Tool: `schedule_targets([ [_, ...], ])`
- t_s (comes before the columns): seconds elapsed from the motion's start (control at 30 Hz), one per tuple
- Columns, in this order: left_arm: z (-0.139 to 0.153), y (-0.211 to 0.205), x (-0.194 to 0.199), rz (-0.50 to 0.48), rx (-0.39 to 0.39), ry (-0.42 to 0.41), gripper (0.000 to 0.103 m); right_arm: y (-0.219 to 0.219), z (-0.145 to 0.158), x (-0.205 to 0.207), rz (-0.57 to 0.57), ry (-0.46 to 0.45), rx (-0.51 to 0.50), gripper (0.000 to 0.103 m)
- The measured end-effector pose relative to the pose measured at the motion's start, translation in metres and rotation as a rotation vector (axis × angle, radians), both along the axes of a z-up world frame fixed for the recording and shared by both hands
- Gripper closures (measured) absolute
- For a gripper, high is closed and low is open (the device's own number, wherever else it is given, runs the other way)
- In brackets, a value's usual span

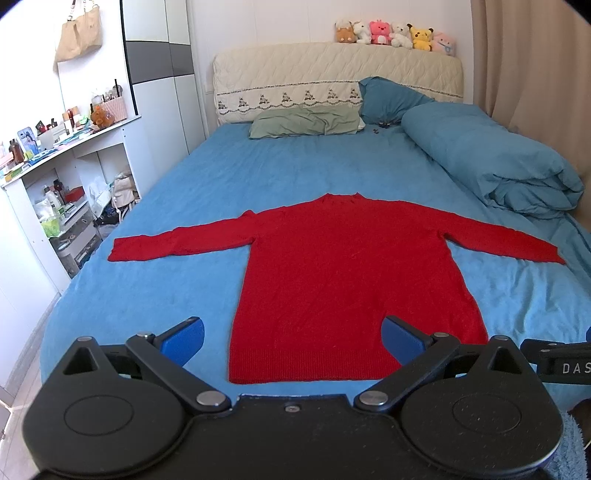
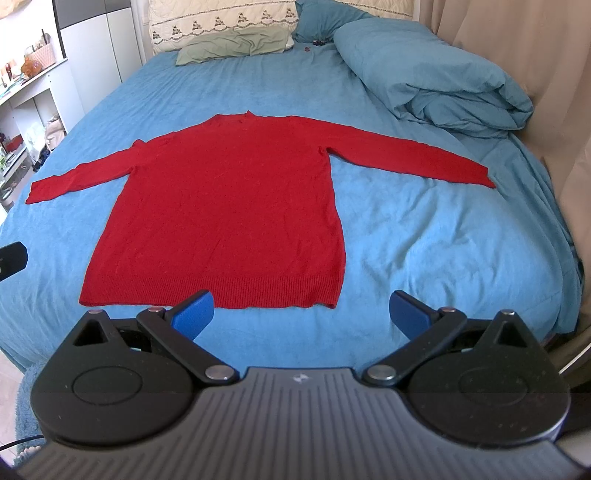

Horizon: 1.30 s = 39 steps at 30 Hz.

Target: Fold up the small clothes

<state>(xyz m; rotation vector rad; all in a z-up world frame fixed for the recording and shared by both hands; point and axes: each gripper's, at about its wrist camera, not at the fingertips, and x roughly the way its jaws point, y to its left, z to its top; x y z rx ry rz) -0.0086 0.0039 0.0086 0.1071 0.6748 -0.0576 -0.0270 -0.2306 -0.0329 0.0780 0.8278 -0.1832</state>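
Both grippers' jaws spread wide, empty, above bed's near edge.
Left gripper (image 1: 293, 338), right gripper (image 2: 301, 312); red sweater (image 2: 229, 206) flat on blue sheet (image 2: 424, 236), sleeves outstretched, apparently unfolded.

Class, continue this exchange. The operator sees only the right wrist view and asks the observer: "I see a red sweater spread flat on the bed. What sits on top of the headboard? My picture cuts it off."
Observer: A row of plush toys lines the top of the headboard.
Operator: Is anything hanging up high on the left?
Observer: Yes, a beige bag hangs there.
Operator: What state is the left hand-held gripper in?
Observer: The left hand-held gripper is open, with its jaws wide apart and holding nothing. It points at the hem of the red sweater.
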Motion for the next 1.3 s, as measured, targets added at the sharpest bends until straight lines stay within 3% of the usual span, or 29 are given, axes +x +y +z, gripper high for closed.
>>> schedule_targets([
  [1.3,0.0066,0.0007,-0.0041,-0.004,-0.004,-0.007,0.0,0.0044,0.0003,0.0008,0.002,0.005,0.008,0.0],
])
